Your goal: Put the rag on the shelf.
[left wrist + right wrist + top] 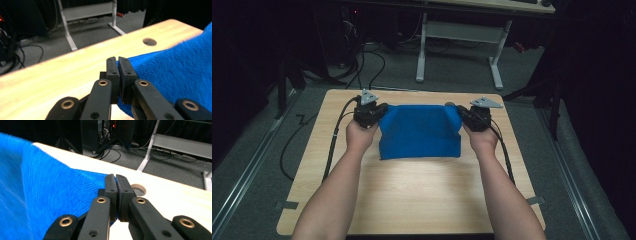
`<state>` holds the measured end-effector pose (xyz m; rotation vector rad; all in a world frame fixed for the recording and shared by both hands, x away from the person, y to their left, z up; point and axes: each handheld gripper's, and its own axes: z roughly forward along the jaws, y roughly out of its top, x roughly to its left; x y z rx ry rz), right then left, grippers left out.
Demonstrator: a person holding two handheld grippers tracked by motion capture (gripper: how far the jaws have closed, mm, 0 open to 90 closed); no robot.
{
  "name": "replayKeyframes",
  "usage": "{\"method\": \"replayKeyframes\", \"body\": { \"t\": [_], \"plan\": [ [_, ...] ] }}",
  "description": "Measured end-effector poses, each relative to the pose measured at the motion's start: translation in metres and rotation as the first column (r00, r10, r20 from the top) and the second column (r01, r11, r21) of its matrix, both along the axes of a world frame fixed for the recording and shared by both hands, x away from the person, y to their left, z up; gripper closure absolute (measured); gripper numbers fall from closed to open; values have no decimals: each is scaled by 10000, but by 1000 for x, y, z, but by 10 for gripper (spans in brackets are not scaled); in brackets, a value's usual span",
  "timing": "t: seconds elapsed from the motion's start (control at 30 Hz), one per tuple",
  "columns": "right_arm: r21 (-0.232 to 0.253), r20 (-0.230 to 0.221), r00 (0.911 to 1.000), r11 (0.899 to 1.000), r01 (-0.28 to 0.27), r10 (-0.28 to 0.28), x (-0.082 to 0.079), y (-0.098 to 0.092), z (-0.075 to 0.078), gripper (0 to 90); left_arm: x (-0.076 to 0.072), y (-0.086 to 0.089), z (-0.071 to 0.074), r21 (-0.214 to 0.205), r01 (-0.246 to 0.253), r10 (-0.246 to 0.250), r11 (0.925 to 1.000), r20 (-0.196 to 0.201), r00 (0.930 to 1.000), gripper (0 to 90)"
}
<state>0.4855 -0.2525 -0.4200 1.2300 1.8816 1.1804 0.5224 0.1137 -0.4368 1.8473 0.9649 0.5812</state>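
A blue cloth [419, 132] is stretched between my two grippers over the far half of the wooden table [412, 195]. My left gripper [371, 114] is shut on the cloth's far left corner; in the left gripper view the jaws [117, 62] pinch the blue cloth [175, 75] edge. Over on the other side, my right gripper [475, 117] is shut on the far right corner, and the right gripper view shows its jaws [115, 181] clamped on the blue cloth [45, 195]. The near edge of the cloth lies on the table.
A round hole [149, 41] is cut in the tabletop near the far edge, also seen as a hole [138, 189] by the right jaws. A white desk frame [459, 45] stands on the grey floor beyond. Cables [307, 145] trail off the table's left side.
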Motion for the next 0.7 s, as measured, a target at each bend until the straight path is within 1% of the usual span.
{"method": "replayKeyframes", "body": {
  "t": [0.1, 0.17, 0.2, 0.37, 0.4, 0.5, 0.57, 0.7],
  "plan": [
    [-69, -175, 9998, 10000, -37, 36, 0, 3, -9, 891, -2, 1, -10, -4, 68, -68, 10000, -226, 9997, 879],
    [-44, -285, 9996, 10000, -37, 36, 0, 4, -13, 890, -2, 1, -16, 14, 145, -144, 9999, -475, 9988, 879],
    [-22, -297, 9995, 10000, -68, 67, 1, 4, -14, 890, -3, 1, -19, 46, 175, -172, 9998, -475, 9987, 879],
    [33, -435, 9990, 10000, -79, 81, 1, 6, -23, 890, -5, 3, -29, -168, 210, -220, 9996, -598, 9980, 878],
    [39, -448, 9989, 9999, -109, 110, 2, 6, -25, 890, -5, 3, -31, -155, 223, -233, 9996, -676, 9974, 878],
    [102, -669, 9977, 9999, -41, 48, 2, 5, -33, 890, -6, 2, -36, -52, 219, -223, 9997, -791, 9966, 878],
    [34, -755, 9971, 10000, -64, 67, 2, 5, -38, 889, -6, 3, -40, -49, 221, -224, 9997, -883, 9958, 878],
    [56, -888, 9960, 10000, -66, 71, 2, 5, -42, 889, -7, 3, -46, -82, 208, -216, 9997, -1007, 9947, 877]
  ]
}}
